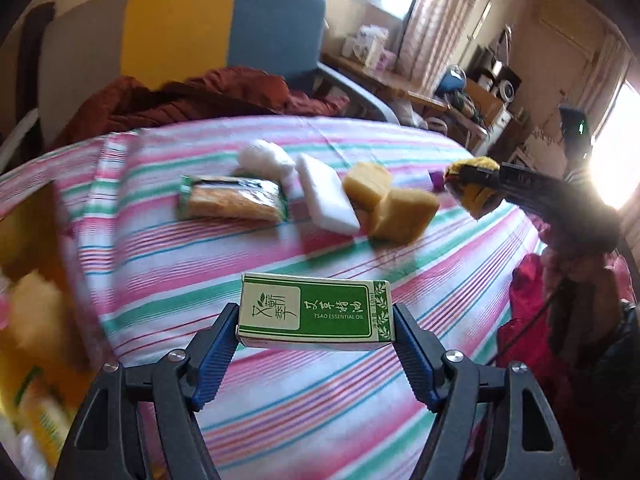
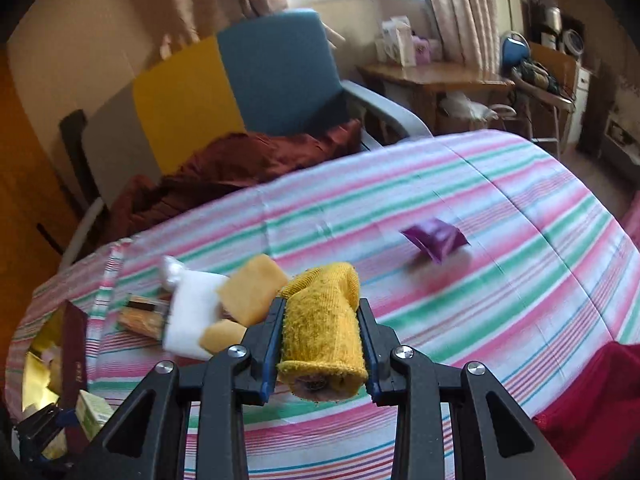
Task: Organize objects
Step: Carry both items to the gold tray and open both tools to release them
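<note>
My left gripper [image 1: 316, 320] is shut on a green and white essential oil box [image 1: 316, 312], held above the striped bed cover [image 1: 200, 272]. My right gripper [image 2: 320, 320] is shut on a rolled yellow cloth [image 2: 322, 328]; it shows at the right in the left wrist view [image 1: 478, 186]. On the bed lie two yellow sponges [image 1: 402, 216], a white sponge block [image 1: 328, 198], a packaged scrub pad [image 1: 234, 200], a white cotton wad [image 1: 264, 156] and a purple packet [image 2: 434, 238].
An open box with a gold lining [image 2: 44, 360] and several items stands at the bed's left edge. A brown jacket [image 1: 192, 100] lies on the blue and yellow chair [image 1: 240, 20] behind the bed. Red cloth [image 2: 592, 392] lies at the right.
</note>
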{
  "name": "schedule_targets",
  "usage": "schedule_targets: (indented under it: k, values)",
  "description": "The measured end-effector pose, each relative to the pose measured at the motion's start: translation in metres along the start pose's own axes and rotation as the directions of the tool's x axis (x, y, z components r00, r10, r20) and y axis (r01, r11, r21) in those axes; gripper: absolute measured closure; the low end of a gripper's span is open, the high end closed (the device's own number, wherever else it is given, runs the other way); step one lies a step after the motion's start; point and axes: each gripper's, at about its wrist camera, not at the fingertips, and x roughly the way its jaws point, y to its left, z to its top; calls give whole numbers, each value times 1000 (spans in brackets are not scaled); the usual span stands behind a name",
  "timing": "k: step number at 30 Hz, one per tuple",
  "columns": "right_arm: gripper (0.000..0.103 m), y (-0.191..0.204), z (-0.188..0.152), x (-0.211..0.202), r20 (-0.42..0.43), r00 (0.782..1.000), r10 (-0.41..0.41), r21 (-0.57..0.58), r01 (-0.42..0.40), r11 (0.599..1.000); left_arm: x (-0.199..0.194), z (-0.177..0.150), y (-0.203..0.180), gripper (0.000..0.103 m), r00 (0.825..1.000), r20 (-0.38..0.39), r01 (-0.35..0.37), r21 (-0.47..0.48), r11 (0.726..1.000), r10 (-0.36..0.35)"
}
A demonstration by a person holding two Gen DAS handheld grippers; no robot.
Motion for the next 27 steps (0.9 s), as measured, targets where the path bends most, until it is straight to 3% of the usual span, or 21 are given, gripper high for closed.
schedule_targets:
  k: [8, 14, 18, 22, 25, 27]
  values:
    - [69, 34, -8, -25, 43, 992, 117, -64, -114, 991, -75, -25, 58, 28, 989, 97, -97, -131, 987, 110]
    - [69, 94, -26, -44, 19, 973, 230, -161, -224, 961, -123, -52, 126, 28, 965, 134, -177, -301, 937, 226]
    - [69, 147, -46, -49, -51, 936, 348, -207, -351, 913, -142, -60, 159, 28, 945, 148, -219, -374, 901, 291]
    - [69, 216, -77, -47, -159, 882, 444, -285, -472, 834, -158, -56, 183, 27, 921, 161, -268, -404, 875, 356]
    - [69, 255, -98, -44, -234, 843, 485, -309, -537, 785, -164, -49, 202, 27, 893, 157, -331, -407, 851, 422]
    - [67, 276, -115, -41, -266, 837, 478, -335, -545, 769, -165, -43, 214, 27, 885, 129, -364, -407, 838, 447]
